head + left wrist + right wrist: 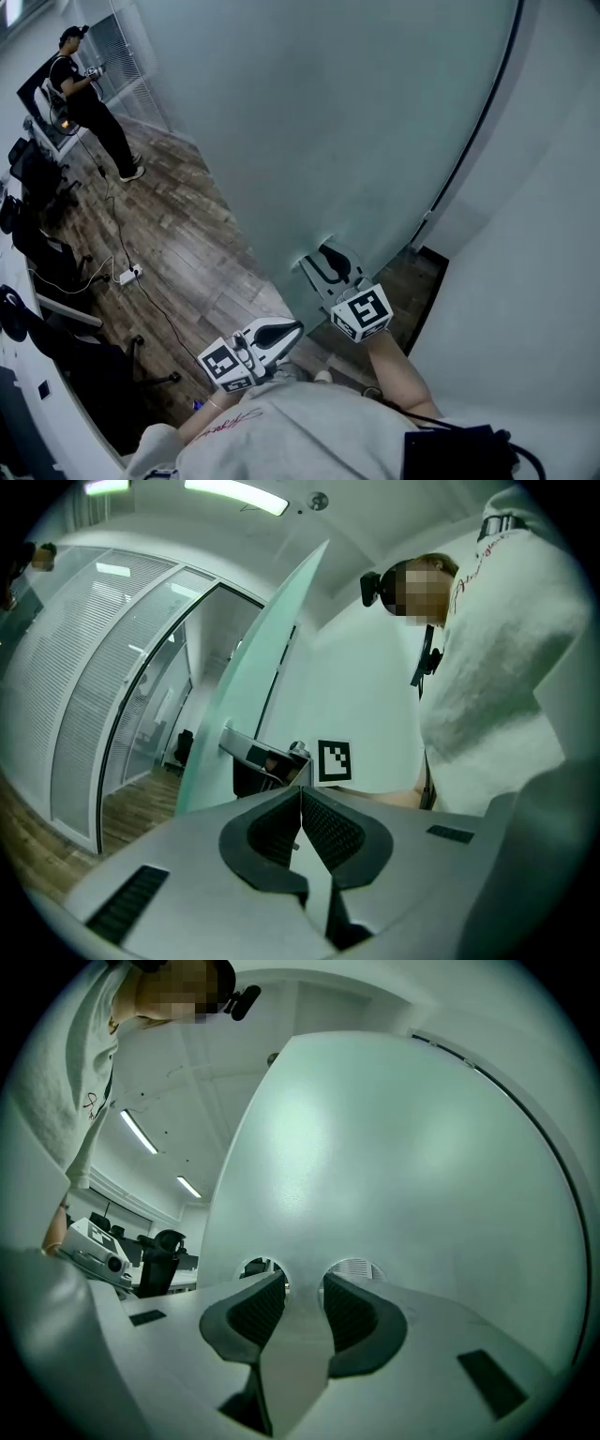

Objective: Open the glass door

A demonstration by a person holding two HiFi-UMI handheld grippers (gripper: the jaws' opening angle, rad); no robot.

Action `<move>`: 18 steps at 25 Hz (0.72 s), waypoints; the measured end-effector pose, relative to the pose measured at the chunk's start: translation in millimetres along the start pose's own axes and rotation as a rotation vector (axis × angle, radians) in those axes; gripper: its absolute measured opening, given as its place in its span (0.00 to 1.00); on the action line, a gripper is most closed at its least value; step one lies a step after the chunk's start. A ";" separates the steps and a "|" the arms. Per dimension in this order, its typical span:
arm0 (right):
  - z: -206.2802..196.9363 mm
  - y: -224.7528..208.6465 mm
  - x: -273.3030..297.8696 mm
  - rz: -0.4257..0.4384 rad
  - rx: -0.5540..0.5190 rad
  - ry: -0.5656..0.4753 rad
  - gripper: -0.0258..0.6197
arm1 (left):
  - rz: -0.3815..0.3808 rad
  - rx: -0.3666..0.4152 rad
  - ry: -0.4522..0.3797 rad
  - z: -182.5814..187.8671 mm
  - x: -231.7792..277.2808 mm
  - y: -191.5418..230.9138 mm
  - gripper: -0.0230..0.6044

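The frosted glass door [328,122] stands tall in front of me and swings on a curved track. My right gripper [324,249] reaches level to it at handle height. In the right gripper view its jaws [302,1283] are pressed on a frosted strip of the door [375,1147], between two round clear cut-outs. The left gripper view shows the door [272,667] nearly edge-on, with the right gripper [267,757] clamped on it. My left gripper [296,326] hangs just below and left of the right one, off the door. Its pads [300,791] meet with nothing between them.
A person [89,103] stands far off at the upper left on the wood floor [187,244]. Dark office chairs [37,178] line the left side. A power strip [128,275] with a cable lies on the floor. A white wall [525,281] is close on the right.
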State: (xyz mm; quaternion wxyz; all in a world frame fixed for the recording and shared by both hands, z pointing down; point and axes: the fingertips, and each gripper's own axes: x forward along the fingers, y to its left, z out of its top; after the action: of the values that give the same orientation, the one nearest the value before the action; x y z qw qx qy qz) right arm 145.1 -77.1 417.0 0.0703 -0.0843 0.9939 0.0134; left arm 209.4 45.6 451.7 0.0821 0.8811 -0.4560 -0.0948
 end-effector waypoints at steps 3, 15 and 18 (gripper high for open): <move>5.9 2.9 -10.5 -0.003 0.004 -0.013 0.25 | -0.029 -0.014 0.002 -1.7 -3.0 -7.7 0.07; 15.3 17.8 -70.7 0.027 0.007 -0.018 0.25 | -0.221 0.024 0.072 -5.7 -9.4 -32.0 0.07; 19.3 22.3 -84.1 0.042 -0.001 -0.023 0.25 | -0.268 0.047 0.078 -1.1 -2.7 -33.9 0.07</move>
State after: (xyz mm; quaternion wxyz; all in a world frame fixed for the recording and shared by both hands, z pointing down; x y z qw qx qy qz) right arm 226.0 -40.5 410.2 0.0816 -0.0631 0.9945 0.0166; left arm 234.9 67.3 445.2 0.0655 0.9388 -0.3329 -0.0598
